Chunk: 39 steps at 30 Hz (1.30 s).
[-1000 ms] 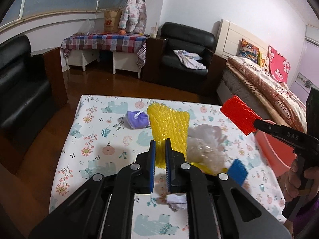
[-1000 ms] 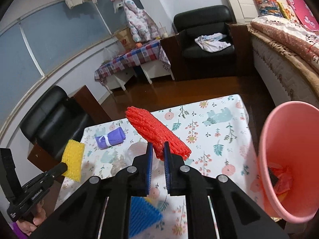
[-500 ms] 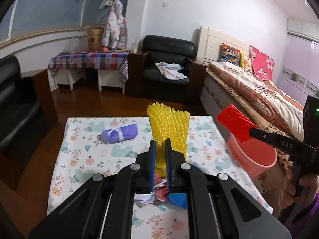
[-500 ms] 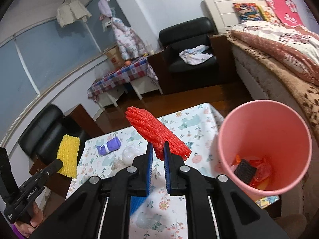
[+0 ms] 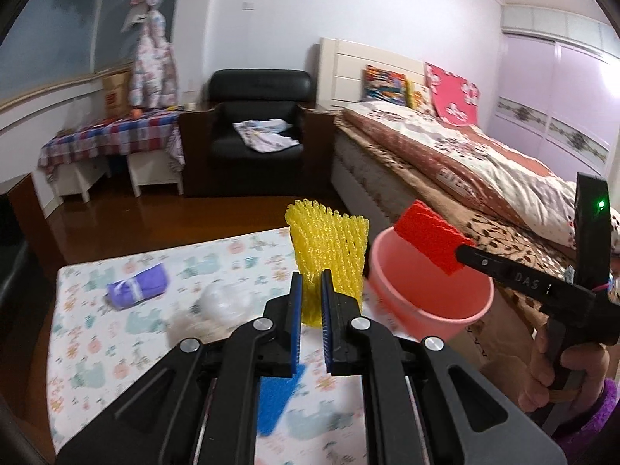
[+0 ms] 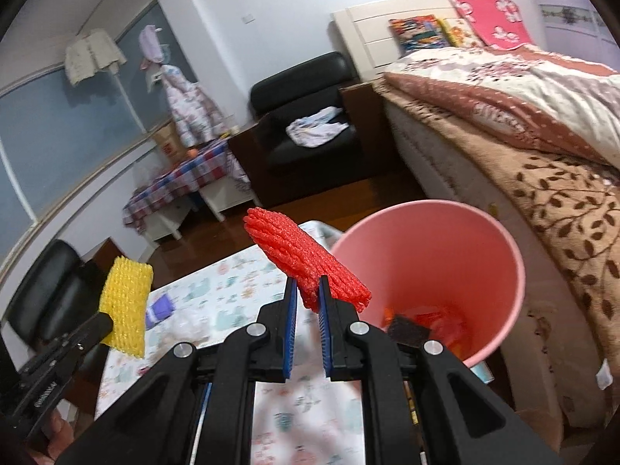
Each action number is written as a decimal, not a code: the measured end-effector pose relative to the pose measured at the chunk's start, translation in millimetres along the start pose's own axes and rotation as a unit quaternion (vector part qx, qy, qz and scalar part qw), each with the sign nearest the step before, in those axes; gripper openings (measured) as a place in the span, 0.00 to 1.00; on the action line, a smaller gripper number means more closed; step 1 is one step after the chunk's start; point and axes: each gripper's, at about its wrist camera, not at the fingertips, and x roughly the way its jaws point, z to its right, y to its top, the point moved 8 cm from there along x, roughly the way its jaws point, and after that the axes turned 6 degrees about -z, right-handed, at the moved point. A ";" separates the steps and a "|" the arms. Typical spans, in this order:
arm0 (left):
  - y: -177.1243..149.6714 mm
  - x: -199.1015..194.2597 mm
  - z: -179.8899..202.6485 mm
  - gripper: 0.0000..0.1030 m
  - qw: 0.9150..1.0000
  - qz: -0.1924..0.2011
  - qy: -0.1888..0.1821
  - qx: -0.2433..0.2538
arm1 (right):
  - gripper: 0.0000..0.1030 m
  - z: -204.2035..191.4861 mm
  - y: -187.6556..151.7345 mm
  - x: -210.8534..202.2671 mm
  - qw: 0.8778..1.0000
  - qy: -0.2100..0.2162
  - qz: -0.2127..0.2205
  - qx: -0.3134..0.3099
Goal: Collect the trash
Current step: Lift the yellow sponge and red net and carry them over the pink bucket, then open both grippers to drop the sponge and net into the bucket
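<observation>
A: Where do things stand?

B: Both tools are loaded. The right gripper (image 6: 308, 296) is clamped on the red foam net (image 6: 306, 267), held above the near rim of the pink bin (image 6: 500, 298). The left gripper (image 5: 309, 302) pinches the yellow foam net (image 5: 327, 252), upright over the table (image 5: 89, 341) and just short of the bin.

A: So what could spoil it?

B: The red net sticks out sideways from the jaws — let go now and I'd judge it may catch the rim and tip back onto the cloth instead of joining the wrappers already at the bottom. It is light foam, so it could also cling to the ribbed pads.

A: And the yellow one?

B: The two tools sit close together; crowding the bin mouth risks a knock that shifts the bin, which stands at the table's edge beside the bed (image 6: 523, 116).

A: Anything left behind?

B: Yes — a purple bundle (image 5: 138, 286), a clear plastic wad (image 5: 223, 302) and a blue foam piece (image 5: 277, 399) lie on the table.
</observation>
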 end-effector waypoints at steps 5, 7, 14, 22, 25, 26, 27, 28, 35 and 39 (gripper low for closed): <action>11.0 25.1 33.2 0.08 0.999 -0.004 -0.023 0.024 | 0.10 32.6 5.7 2.4 0.999 -0.031 0.009 0.011; 15.2 38.6 48.5 0.08 0.999 -0.007 -0.034 0.031 | 0.10 45.5 9.0 7.3 0.999 -0.039 0.007 0.019; 17.5 83.9 88.3 0.08 0.997 -0.034 -0.049 0.054 | 0.10 87.3 13.2 18.2 0.997 -0.061 0.002 0.045; 11.7 130.6 121.2 0.08 0.993 -0.068 -0.050 0.084 | 0.10 118.2 12.2 37.9 0.995 -0.074 -0.015 0.060; 7.1 146.6 131.5 0.08 0.991 -0.081 -0.052 0.097 | 0.10 124.3 10.9 44.6 0.995 -0.076 -0.022 0.063; 5.8 150.0 133.7 0.08 0.990 -0.085 -0.053 0.100 | 0.10 126.7 10.3 47.0 0.995 -0.077 -0.025 0.063; 3.7 155.2 136.7 0.08 0.989 -0.090 -0.054 0.105 | 0.10 128.3 10.2 48.6 0.995 -0.078 -0.026 0.064; 1.5 159.2 139.0 0.08 0.988 -0.094 -0.055 0.109 | 0.10 130.2 9.7 50.7 0.994 -0.079 -0.027 0.064; -9.2 179.8 147.7 0.08 0.985 -0.113 -0.060 0.119 | 0.11 135.9 6.1 58.8 0.994 -0.080 -0.034 0.068; -9.1 181.7 149.6 0.10 0.984 -0.113 -0.067 0.124 | 0.26 136.4 6.0 60.6 0.994 -0.075 -0.032 0.072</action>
